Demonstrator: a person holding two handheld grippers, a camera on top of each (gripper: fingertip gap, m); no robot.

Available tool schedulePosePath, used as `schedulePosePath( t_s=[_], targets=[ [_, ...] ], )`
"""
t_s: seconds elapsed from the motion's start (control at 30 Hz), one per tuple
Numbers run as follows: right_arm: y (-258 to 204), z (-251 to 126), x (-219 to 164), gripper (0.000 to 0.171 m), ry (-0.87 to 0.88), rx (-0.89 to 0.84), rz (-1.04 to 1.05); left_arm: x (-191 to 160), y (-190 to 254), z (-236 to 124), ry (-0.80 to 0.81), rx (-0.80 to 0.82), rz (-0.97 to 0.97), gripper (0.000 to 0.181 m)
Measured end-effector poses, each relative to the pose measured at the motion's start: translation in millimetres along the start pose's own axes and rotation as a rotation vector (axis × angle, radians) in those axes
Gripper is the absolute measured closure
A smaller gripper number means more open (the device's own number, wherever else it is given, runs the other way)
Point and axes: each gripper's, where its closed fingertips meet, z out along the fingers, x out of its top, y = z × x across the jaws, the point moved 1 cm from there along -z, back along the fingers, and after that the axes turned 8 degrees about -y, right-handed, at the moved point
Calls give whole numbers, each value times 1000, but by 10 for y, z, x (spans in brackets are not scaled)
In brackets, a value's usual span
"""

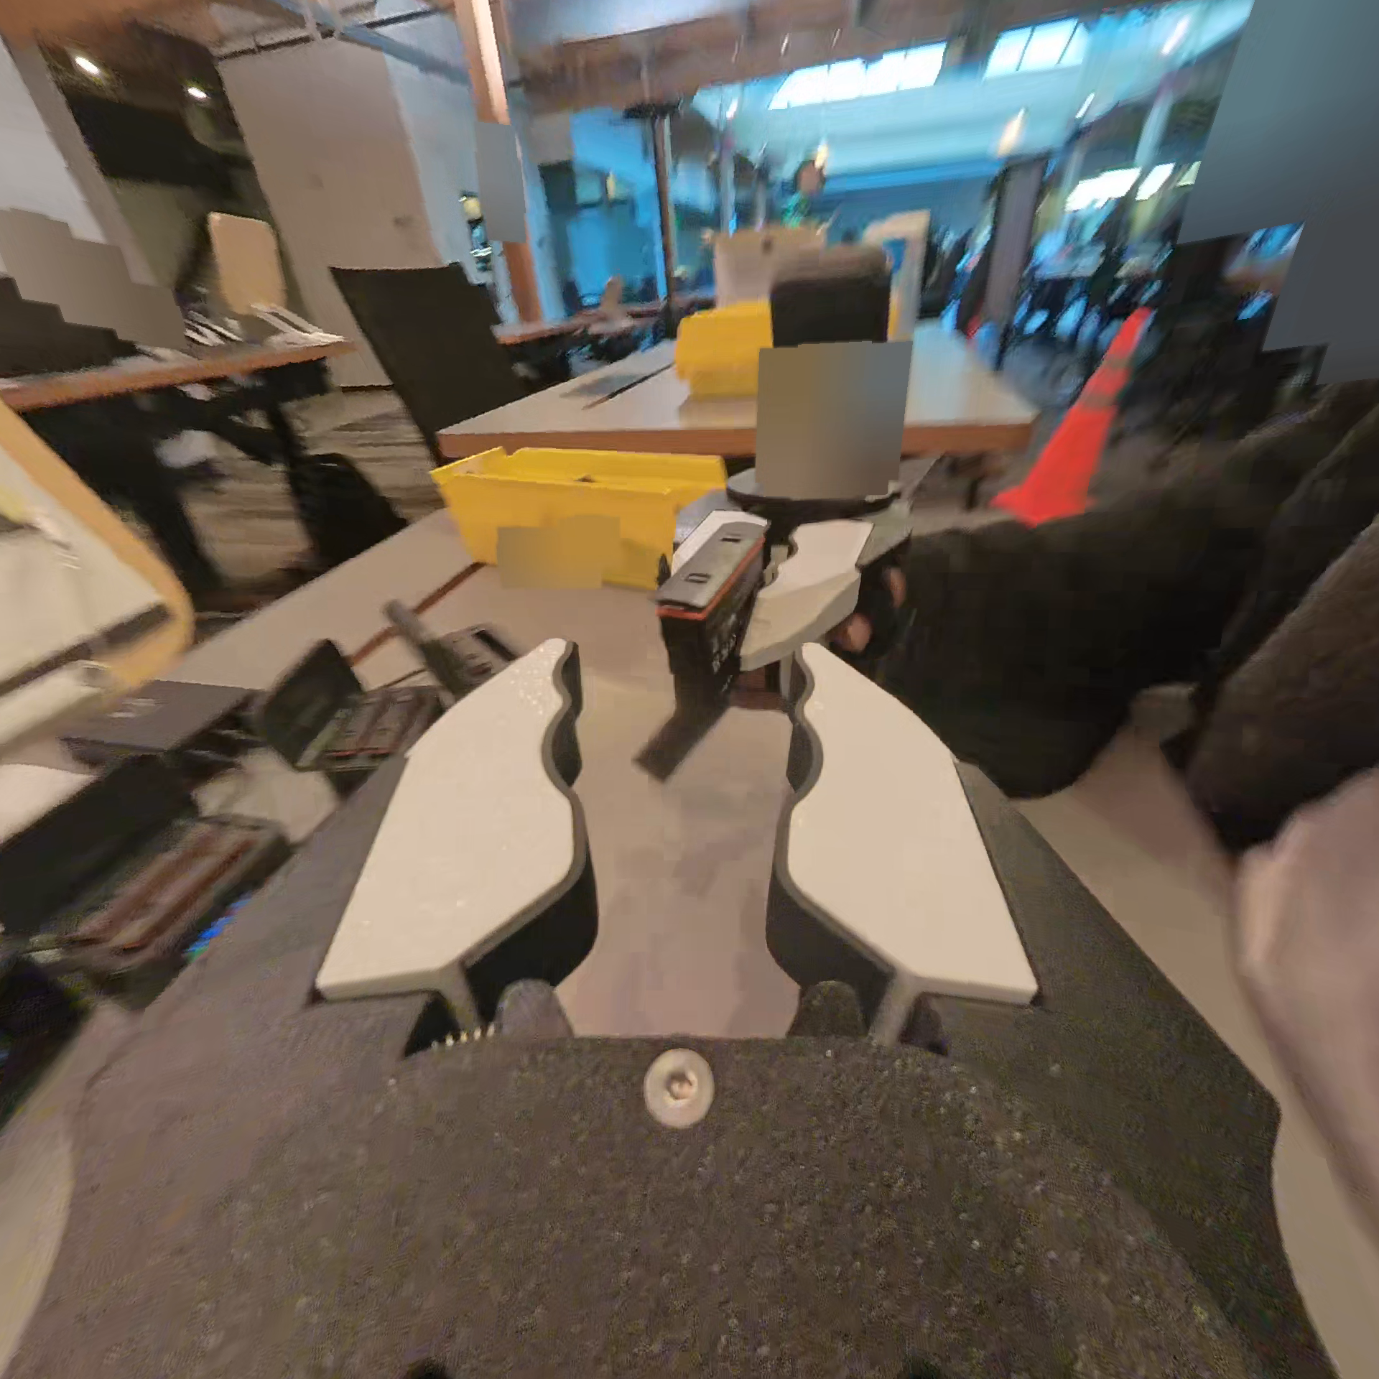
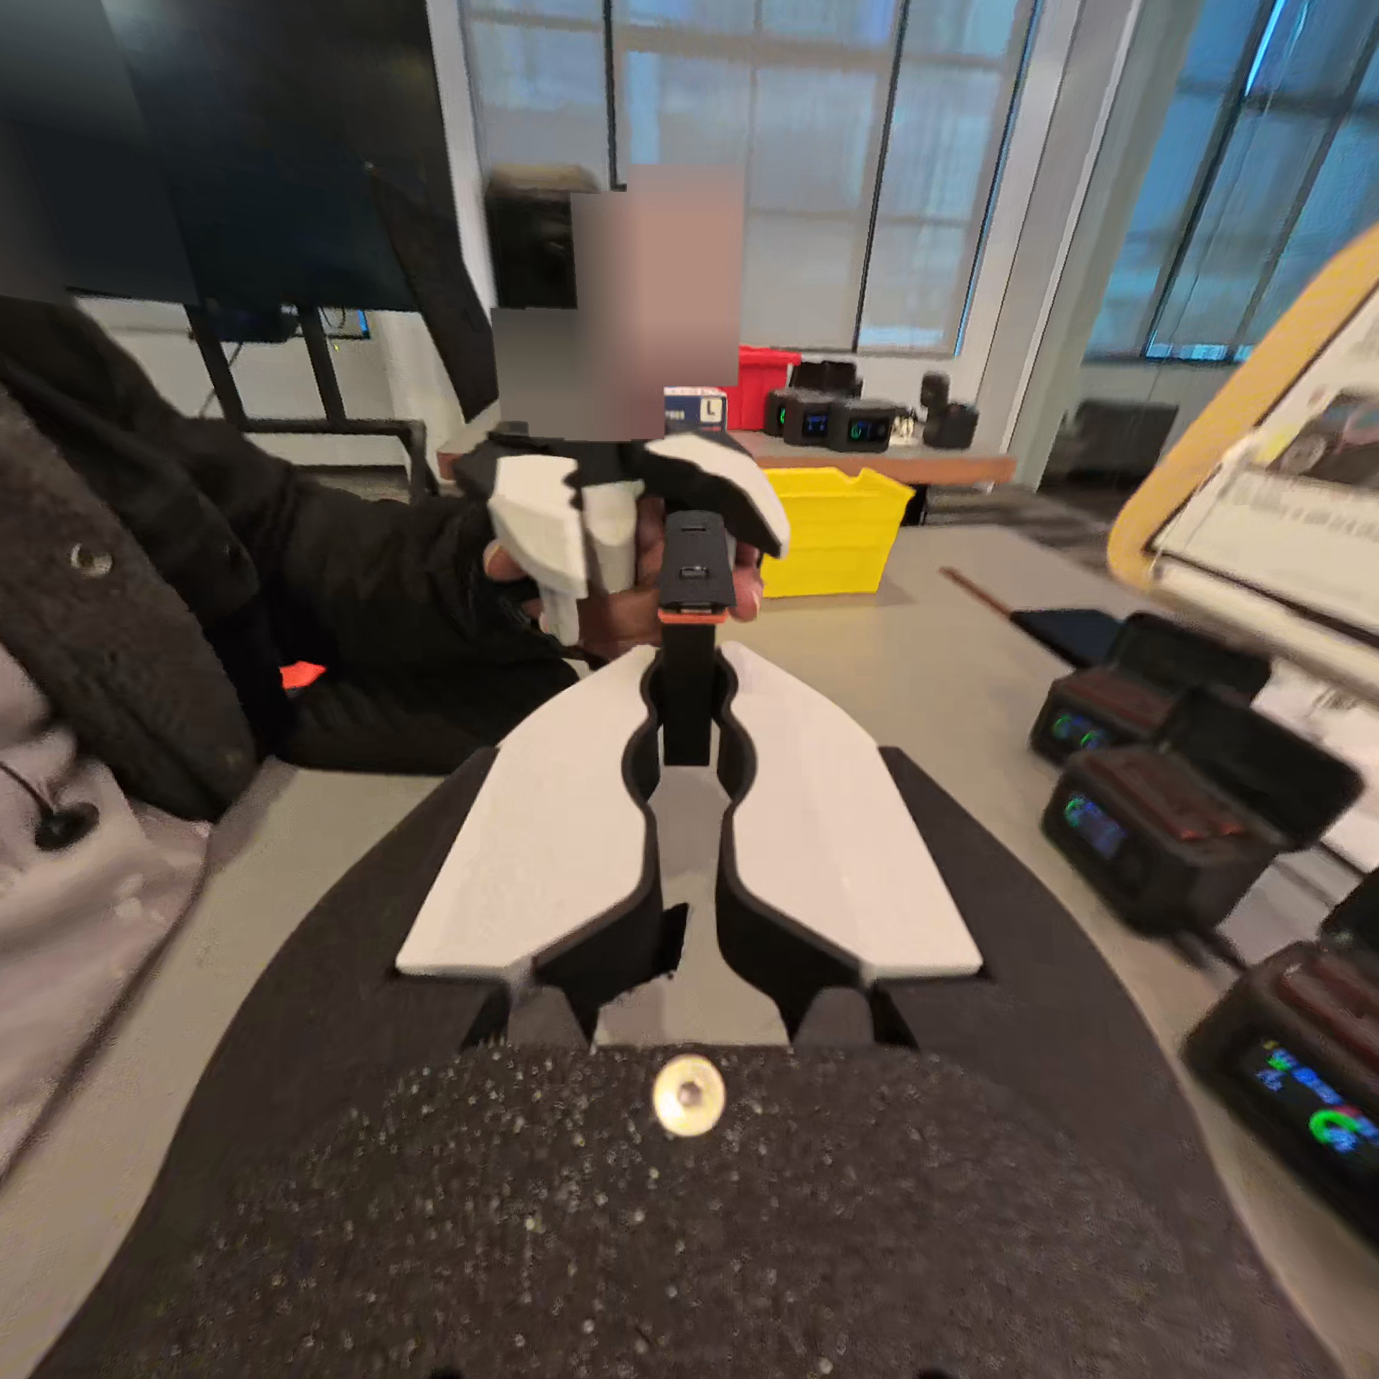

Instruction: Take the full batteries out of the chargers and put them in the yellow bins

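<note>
Right gripper clamps a black battery upright between its fingertips; left gripper gapes empty just beside it.

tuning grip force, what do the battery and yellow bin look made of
Battery: looks like hard matte black plastic with an orange band; edges crisp, no shine. Yellow bin: probably moulded plastic, uniform colour, faint ribs on its wall. Blur leaves both uncertain.

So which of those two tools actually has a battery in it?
The right tool: its fingers are shut on the black battery. The left tool is open, with nothing between its fingers.
</note>
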Motion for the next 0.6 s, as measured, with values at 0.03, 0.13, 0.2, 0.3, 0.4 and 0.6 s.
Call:
schedulePosePath(
  t_s=[0.03, 0.13, 0.2, 0.3, 0.4, 0.6],
  targets=[
    [-41, -35, 35, 161, 16, -1, -44, 12, 26, 19, 23, -39, -50, 130],
    [-159, -122, 111, 161, 46, 10, -127, 21, 168, 108, 71, -145, -126, 138],
    [-216, -148, 102, 161, 36, 19, -159, 30, 280, 156, 100, -190, -122, 150],
    [-261, -163, 58, 161, 21, 24, -169, -12, 354, 197, 100, -185, -74, 168],
    [-254, -162, 19, 160, 1, 33, -133, -49, 364, 205, 77, -178, -56, 169],
    [-125, -291, -4, 147, -178, -18, -163, -133, 306, 197, 43, -138, -15, 170]
  ],
)
